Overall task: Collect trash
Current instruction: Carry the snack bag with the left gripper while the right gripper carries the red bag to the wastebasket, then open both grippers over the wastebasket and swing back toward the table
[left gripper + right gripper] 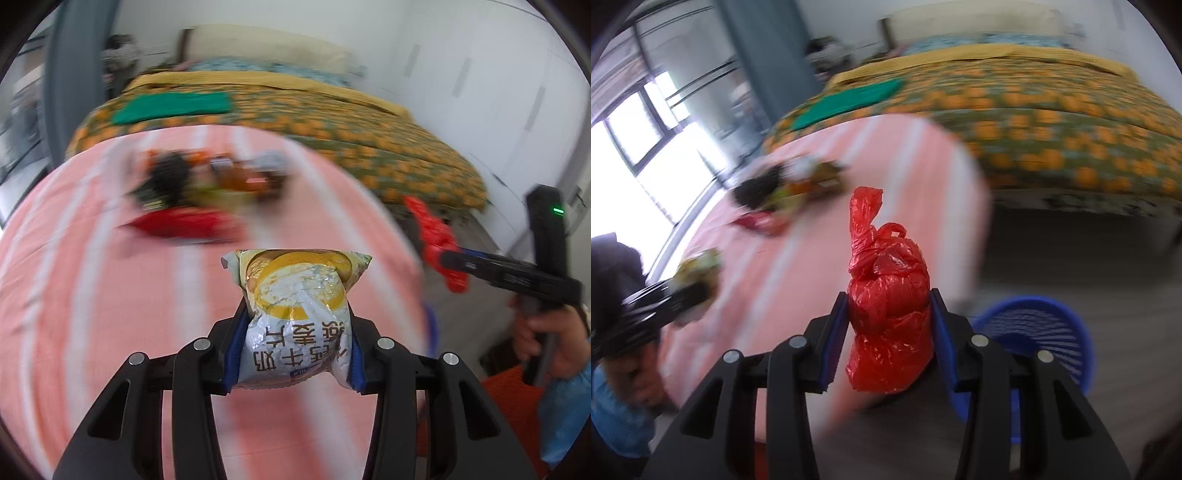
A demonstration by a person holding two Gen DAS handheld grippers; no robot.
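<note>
two close wrist views, angled down, sharing the pink striped table (110, 295)

- A bed (1052, 122) with an orange-and-green patterned cover stands by white walls (480, 74).
- Bright windows (635, 140) are at the left; the floor (1089, 251) is grey.

Red bag (888, 295), yellow-and-white wrapper (295, 314), pink white-striped cloth (110, 295), blue basket (1041, 332).

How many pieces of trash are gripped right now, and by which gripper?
2. The yellow-and-white snack packet is clamped in the left gripper; the knotted red plastic bag is clamped in the right gripper. More litter lies blurred on the pink striped cloth, too smeared to count.
</note>
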